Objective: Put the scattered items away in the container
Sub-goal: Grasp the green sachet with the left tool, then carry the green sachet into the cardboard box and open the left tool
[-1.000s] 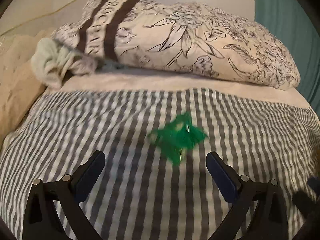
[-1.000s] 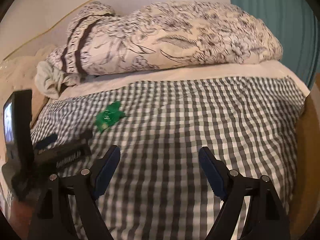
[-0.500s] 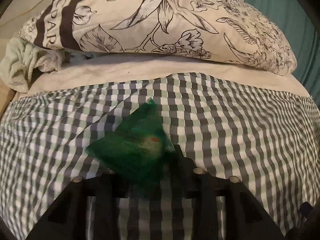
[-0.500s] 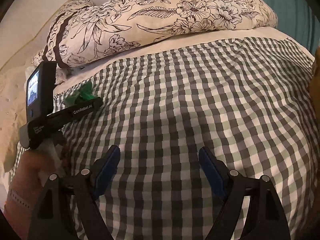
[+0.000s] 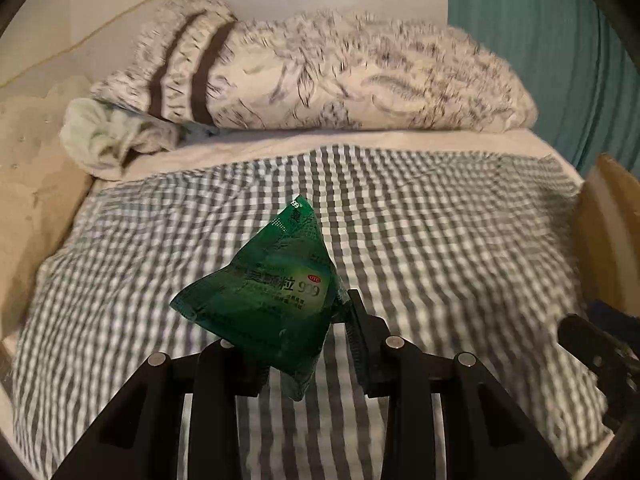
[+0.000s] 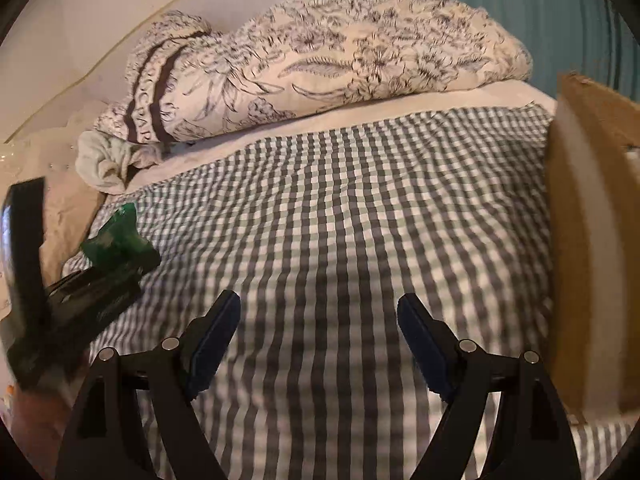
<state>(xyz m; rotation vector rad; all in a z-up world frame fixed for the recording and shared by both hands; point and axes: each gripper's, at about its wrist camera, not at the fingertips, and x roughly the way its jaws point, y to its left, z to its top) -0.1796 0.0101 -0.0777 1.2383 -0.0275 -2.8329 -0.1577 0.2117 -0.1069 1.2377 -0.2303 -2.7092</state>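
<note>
1. Bed: The checked cover carries the work area. A flowered pillow and a pale crumpled cloth lie at the head end. No other loose item shows on the cover in either view.

2. Cardboard box: It stands at the right edge of the bed, beside the right gripper. Only its brown outer wall and rim show. Its inside is hidden, so its contents cannot be told. Judgement: this is the container for the task.

3. Left gripper: One second ago it was spread wide above the cover with the packet lying ahead of it. It has since closed, and it now pinches the lower part of the packet, with the bed farther below than half a second ago.

4. Right gripper: Its fingers are spread and hold nothing, as in both earlier views. It hovers over the cover.

5. Green packet: It has gone from lying flat on the cover to hanging clear of it, point upward, in the left gripper. In the right wrist view it shows at the far left, well apart from the box. Judgement: pickup is complete; the carry across the bed to the box and the release remain.
</note>
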